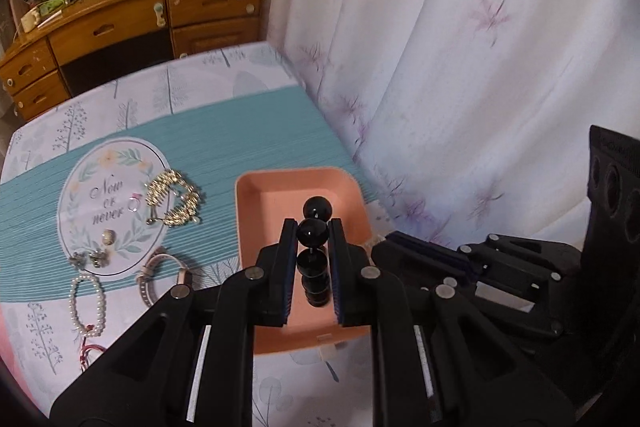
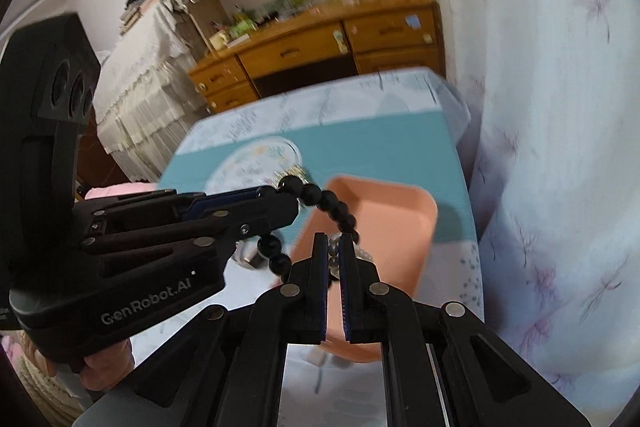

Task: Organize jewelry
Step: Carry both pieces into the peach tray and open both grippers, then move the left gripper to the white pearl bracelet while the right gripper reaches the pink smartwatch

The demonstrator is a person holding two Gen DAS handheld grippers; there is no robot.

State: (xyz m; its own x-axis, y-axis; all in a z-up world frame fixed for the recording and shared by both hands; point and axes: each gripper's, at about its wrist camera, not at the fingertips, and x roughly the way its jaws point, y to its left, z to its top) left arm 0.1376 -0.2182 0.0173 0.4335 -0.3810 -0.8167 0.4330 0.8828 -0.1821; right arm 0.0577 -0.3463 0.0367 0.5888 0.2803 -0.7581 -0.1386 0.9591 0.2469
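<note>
A bracelet of large black beads (image 1: 317, 207) hangs over the peach tray (image 1: 260, 195). My left gripper (image 1: 313, 227) is shut on it, with one bead pinched between the pads. In the right wrist view the strand of black beads (image 2: 332, 201) runs from the left gripper (image 2: 294, 201) to my right gripper (image 2: 334, 243). That gripper is shut on the strand's small greyish beads above the tray (image 2: 392, 219). In the left wrist view the right gripper (image 1: 386, 247) sits close on the right, its jaws together.
On the round "Now or never" mat (image 1: 108, 183) lie a gold chain piece (image 1: 172, 199), a ring (image 1: 133, 203) and small earrings (image 1: 90, 259). A pearl bracelet (image 1: 86, 307) and a pink band (image 1: 160, 275) lie near the front. A curtain (image 1: 460, 67) hangs right; a wooden dresser (image 1: 160, 19) stands behind.
</note>
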